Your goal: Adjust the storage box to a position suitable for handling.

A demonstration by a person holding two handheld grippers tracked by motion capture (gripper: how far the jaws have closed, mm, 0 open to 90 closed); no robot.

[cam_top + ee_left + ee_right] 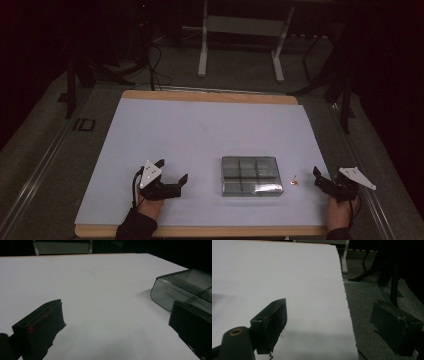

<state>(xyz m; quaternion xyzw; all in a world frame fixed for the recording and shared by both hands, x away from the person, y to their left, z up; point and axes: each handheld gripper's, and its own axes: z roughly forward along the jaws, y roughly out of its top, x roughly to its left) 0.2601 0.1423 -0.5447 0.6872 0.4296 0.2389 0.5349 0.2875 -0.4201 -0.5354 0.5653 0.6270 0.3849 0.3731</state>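
A person's left gripper (pixel 172 172), its two black jaws spread wide and holding nothing, rests low over the near left part of the table, aimed toward a clear, smoke-tinted plastic organiser box (pixel 251 176) divided into compartments, which lies flat near the front edge, a little right of centre. In the left gripper view the rounded corner of the box (pixel 175 290) sits just beyond the far jaw, apart from it. The right gripper (pixel 318 176) hovers at the table's right edge, jaws likewise parted and empty, one of them hanging out over the grey carpeted floor (pixel 372 305). Between it and the box lies a tiny coppery object (pixel 295 182), possibly a small screw or bead, too small to identify; both tools seem poised to begin work on it and the box. The pale lavender sheet-covered tabletop (pixel 200 130), edged in light wood, stands in a dim room with a white metal frame stand (pixel 240 40) behind.
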